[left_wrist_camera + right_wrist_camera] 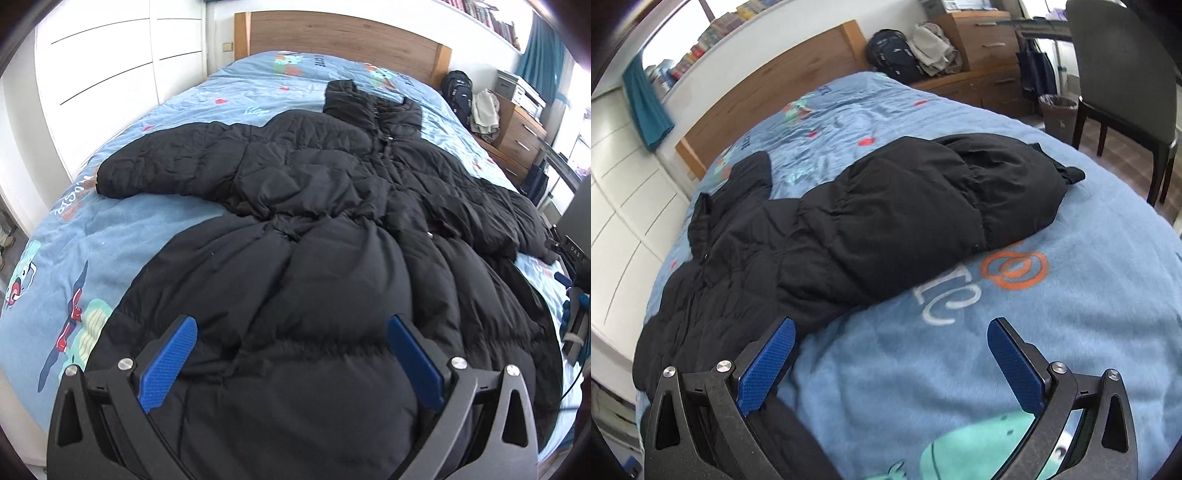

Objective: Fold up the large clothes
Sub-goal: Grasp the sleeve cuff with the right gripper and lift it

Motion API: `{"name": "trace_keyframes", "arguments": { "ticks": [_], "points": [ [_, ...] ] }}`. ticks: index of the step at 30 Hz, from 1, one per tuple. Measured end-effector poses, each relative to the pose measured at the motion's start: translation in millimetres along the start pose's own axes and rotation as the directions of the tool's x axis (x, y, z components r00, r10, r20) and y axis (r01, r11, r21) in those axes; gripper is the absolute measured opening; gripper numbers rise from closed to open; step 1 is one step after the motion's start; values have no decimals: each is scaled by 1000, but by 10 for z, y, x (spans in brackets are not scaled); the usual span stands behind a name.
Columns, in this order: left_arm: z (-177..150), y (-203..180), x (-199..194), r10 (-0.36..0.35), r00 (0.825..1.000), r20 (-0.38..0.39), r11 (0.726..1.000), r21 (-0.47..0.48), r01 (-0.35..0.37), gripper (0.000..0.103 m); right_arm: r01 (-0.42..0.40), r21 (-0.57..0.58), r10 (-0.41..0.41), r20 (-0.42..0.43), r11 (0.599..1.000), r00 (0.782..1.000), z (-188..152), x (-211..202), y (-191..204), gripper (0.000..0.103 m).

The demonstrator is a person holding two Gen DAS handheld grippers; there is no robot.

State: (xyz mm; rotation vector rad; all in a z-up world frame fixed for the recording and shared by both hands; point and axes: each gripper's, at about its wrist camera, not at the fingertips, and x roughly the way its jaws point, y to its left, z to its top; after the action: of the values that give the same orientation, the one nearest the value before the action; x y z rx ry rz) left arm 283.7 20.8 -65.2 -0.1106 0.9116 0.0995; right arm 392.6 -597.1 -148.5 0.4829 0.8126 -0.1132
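Observation:
A long black puffer coat [314, 229] lies spread flat on the blue patterned bedspread [74, 251], hood toward the headboard, both sleeves stretched out sideways. My left gripper [291, 328] hovers open over the coat's lower hem, blue pads wide apart with nothing between them. In the right wrist view the coat [849, 221] lies to the left, one sleeve [1008, 184] reaching out to the right. My right gripper [892, 332] is open above the bare bedspread [1071, 295] beside the coat's hem, its left pad over the coat's edge.
A wooden headboard [343, 35] stands at the far end. White wardrobe doors [110, 62] run along the left. A wooden dresser [517, 136] with a backpack [460, 92] sits at the right. A dark chair [1123, 74] and a waste bin [1057, 110] stand beside the bed.

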Motion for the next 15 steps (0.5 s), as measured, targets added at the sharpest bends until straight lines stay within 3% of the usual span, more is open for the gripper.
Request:
{"name": "trace_keyframes", "arguments": {
  "ticks": [4,8,12,15],
  "points": [
    [58,90,138,23,1000,-10,1000,-7,-23,103,-50,185,53,-12,981,999,276,364,-434,96],
    [74,202,226,55,998,-18,998,-13,-56,103,-119,368,119,23,922,993,446,634,-839,87],
    [85,337,275,87,996,-26,996,-25,-88,103,-193,468,166,98,862,981,572,731,-1068,86],
    [83,444,304,105,994,-33,993,-45,-107,103,-234,547,177,156,804,972,623,769,-1248,76]
  ]
}}
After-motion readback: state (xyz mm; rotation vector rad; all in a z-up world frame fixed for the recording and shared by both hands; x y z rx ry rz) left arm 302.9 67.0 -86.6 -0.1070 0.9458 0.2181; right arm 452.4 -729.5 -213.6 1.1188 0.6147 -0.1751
